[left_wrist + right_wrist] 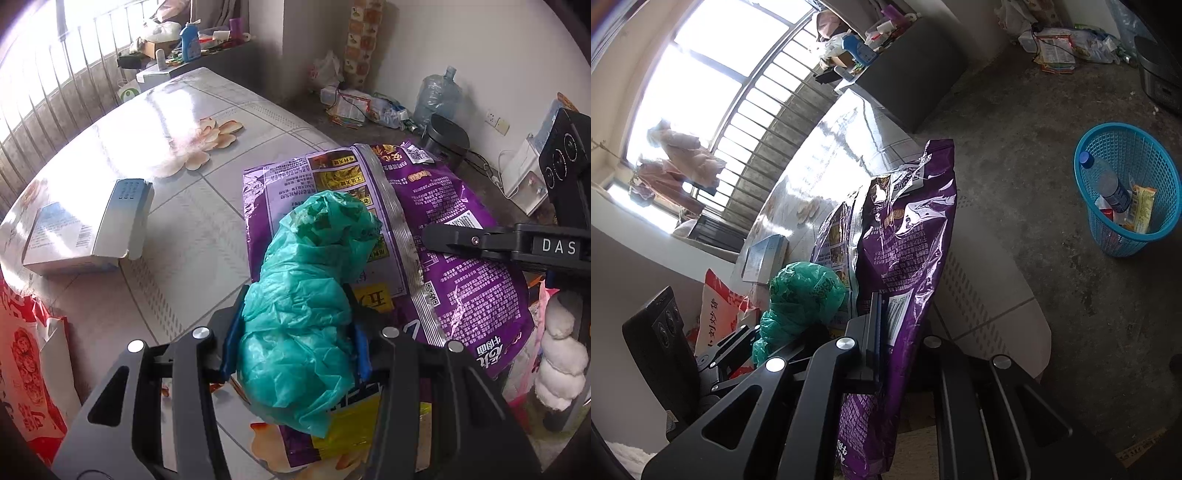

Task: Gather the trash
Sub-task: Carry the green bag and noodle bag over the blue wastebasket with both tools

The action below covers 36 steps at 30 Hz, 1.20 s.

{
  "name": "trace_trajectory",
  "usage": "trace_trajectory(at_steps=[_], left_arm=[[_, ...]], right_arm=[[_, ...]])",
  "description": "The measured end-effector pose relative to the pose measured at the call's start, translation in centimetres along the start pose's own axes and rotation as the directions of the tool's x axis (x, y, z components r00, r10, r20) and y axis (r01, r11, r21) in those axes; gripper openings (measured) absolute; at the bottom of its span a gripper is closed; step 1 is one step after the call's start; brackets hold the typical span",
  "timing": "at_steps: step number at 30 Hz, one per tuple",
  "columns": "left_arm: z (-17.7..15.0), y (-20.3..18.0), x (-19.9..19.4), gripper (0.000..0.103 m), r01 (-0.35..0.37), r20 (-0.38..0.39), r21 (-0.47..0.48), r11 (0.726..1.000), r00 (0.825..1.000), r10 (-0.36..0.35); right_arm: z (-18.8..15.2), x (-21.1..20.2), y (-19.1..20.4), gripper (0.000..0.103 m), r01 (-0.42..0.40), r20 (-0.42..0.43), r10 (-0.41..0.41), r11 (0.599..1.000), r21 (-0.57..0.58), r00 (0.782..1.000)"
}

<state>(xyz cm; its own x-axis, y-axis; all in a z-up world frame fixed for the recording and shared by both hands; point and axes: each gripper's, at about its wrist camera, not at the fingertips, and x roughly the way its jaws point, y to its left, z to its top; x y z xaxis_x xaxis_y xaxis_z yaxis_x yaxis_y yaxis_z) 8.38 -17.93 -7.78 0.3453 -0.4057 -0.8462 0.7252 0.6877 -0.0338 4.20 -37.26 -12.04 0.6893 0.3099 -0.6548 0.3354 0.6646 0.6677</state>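
Crumpled green plastic bag [306,295] sits clamped in my left gripper [295,343] jaws above the bench [155,147]; my right gripper [882,332] pinches the purple wrapper [905,240]. I'd keep both grips firm, then swing toward the blue basket [1126,236] on the floor, holding 2 loads apart.

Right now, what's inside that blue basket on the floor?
The blue basket holds a clear bottle with a blue cap and a yellow wrapper. Anything beneath them is covered.

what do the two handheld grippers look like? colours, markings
Both the left gripper and right gripper are matte black linkage frames with round silver pivot pins and blue pads lining the jaws. The right gripper's side carries white "DAS" lettering and a black camera block.
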Motion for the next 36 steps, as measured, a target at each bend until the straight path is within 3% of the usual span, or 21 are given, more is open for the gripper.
trace_trajectory(at_steps=[25, 36], left_arm=[[-0.3, -0.8, -0.3, 0.045, -0.023, 0.007, 0.025, 0.999, 1.0, 0.023], [0.1, -0.7, -1.1, 0.045, -0.042, 0.026, 0.02, 0.999, 0.999, 0.041]], right_arm=[[-0.2, 0.0, 0.2, 0.009, 0.017, 0.008, -0.017, 1.0, 0.005, 1.0], [-0.3, -0.6, 0.3, 0.006, -0.015, 0.034, 0.015, 1.0, 0.01, 0.999]])
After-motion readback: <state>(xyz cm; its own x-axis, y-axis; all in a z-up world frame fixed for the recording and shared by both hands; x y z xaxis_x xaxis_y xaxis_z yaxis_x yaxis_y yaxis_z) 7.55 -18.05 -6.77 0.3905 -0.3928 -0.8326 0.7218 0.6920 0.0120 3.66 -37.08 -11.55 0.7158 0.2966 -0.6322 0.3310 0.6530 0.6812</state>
